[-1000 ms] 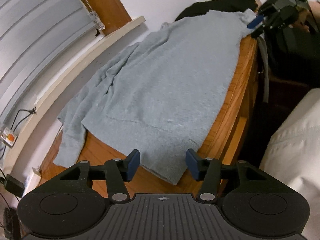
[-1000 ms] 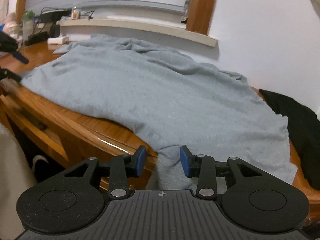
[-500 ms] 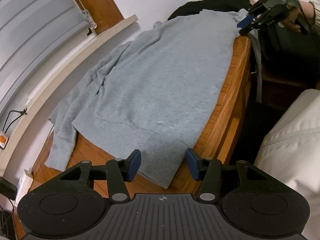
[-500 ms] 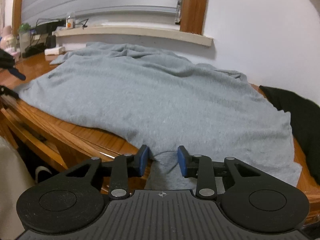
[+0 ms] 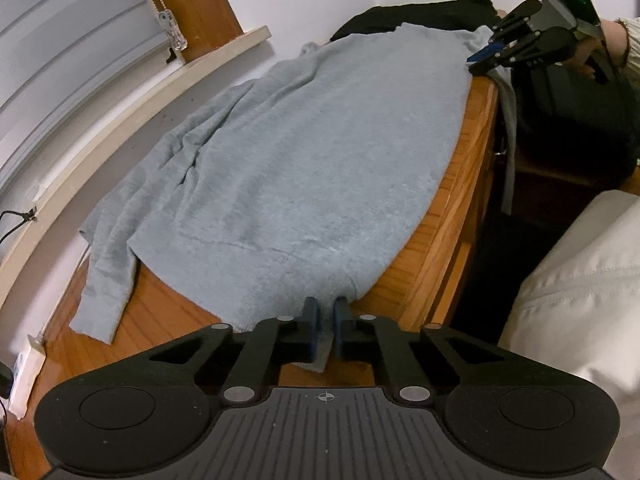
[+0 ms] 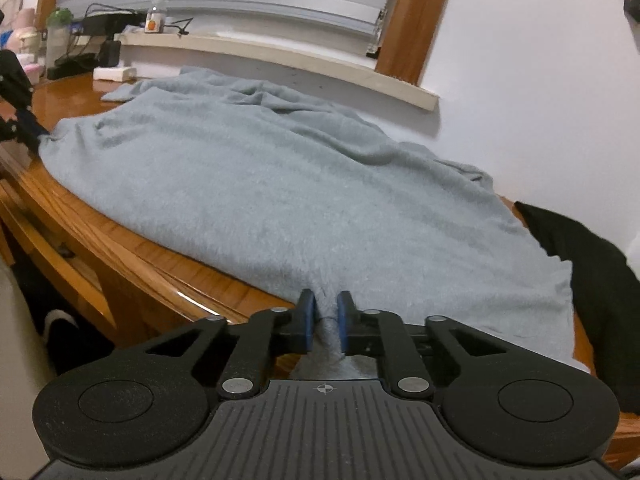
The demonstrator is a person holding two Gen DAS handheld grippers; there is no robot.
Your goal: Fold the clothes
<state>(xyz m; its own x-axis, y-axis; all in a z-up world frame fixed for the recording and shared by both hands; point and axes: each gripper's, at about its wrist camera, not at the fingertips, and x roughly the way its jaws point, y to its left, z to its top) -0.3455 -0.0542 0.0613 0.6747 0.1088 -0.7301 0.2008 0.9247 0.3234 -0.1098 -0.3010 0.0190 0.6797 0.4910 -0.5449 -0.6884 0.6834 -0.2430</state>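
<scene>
Spread flat across the worktop (image 5: 432,248): grey sweater (image 5: 304,152), far sleeve bunched toward the window sill (image 6: 280,56), near sleeve hanging off the front edge. Beside the collar end: black garment (image 6: 592,272).

Just changed: both pairs of fingers now clamped on cloth. Left gripper (image 5: 326,326) pinching the near hem corner; right gripper (image 6: 325,320) pinching the near shoulder edge, where the sleeve drops off the worktop. Near long edge thereby held at both ends, judged ready for lifting and folding over toward the sill.

Against one second ago: both pairs of fingers then wide apart, short of the cloth; at the half-second mark, left unchanged, right partly narrowed. Sweater position unchanged.
</scene>
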